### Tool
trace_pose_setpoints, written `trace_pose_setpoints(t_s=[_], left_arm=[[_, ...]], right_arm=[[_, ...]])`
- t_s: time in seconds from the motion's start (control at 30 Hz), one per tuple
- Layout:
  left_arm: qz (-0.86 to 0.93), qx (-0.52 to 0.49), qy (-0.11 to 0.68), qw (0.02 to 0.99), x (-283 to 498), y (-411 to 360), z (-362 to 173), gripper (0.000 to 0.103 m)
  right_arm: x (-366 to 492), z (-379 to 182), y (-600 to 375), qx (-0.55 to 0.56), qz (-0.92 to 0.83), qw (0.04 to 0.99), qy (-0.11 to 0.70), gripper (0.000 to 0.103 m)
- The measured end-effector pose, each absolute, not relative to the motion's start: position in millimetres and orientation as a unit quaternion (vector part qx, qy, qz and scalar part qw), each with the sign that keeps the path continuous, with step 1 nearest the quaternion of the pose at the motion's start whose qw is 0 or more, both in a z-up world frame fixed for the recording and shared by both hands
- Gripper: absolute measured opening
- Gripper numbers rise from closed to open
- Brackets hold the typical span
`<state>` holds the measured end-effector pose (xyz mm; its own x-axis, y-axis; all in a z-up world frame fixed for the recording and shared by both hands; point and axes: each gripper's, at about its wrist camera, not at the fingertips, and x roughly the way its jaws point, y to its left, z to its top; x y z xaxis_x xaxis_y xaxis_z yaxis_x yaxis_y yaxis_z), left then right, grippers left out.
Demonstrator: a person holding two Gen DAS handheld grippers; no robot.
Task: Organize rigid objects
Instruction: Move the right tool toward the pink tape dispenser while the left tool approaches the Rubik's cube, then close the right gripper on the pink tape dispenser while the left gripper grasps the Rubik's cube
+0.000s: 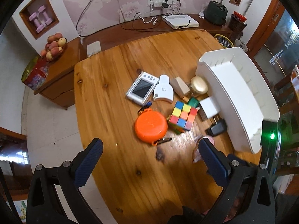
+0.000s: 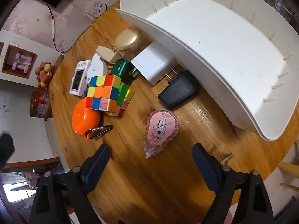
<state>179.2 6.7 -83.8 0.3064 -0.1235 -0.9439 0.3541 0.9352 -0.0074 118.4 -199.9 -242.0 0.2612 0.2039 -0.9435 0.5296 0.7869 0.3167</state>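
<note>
Both grippers are hovering wide open, gripping nothing: left gripper [image 1: 150, 146], right gripper [image 2: 150, 152]. Pink tape dispenser [image 2: 161, 128] is lying on the bench [image 2: 168, 177] at right gripper's 12 o'clock; white tray [image 2: 214, 43] is sitting at 1 o'clock.

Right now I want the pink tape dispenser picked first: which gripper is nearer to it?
Right. The right gripper hangs open just short of the dispenser; the left gripper has it beside its right finger.

My wooden table [image 2: 168, 177] has an orange case [image 2: 84, 119], multicoloured cube [image 2: 104, 91], pink rabbit-print tape [image 2: 161, 128], black charger [image 2: 177, 91] and plain white tray [image 2: 214, 37].
</note>
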Motion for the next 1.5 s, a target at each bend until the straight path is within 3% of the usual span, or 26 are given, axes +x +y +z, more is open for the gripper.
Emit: trace_pose_setpoints(t_s=[0.4, 0.83, 1.0, 1.13, 1.33, 1.5], left_arm=[[-0.164, 0.107, 0.641, 0.742, 230.8, -39.1, -136.4, 0.102], [-0.162, 0.114, 0.699, 0.687, 252.2, -68.3, -190.4, 0.102], [-0.157, 0.12, 0.711, 0.675, 258.2, -71.2, -203.8, 0.102], [-0.157, 0.123, 0.718, 0.666, 259.1, -75.7, -214.7, 0.102], [-0.162, 0.13, 0.727, 0.655, 258.7, -82.7, -226.3, 0.099], [-0.156, 0.142, 0.722, 0.659, 254.3, -85.5, -229.6, 0.098]], right_arm=[[135.3, -268.3, -192.3, 0.288, -0.103, 0.712, 0.632, 0.085], [141.5, -288.6, -193.6, 0.272, -0.096, 0.692, 0.662, 0.066], [144.4, -288.1, -199.5, 0.269, -0.095, 0.694, 0.661, 0.063], [143.5, -285.0, -212.6, 0.267, -0.1, 0.693, 0.662, 0.052], [142.3, -282.7, -227.7, 0.278, -0.09, 0.693, 0.659, 0.049], [144.4, -277.7, -239.1, 0.271, -0.08, 0.701, 0.655, 0.038]])
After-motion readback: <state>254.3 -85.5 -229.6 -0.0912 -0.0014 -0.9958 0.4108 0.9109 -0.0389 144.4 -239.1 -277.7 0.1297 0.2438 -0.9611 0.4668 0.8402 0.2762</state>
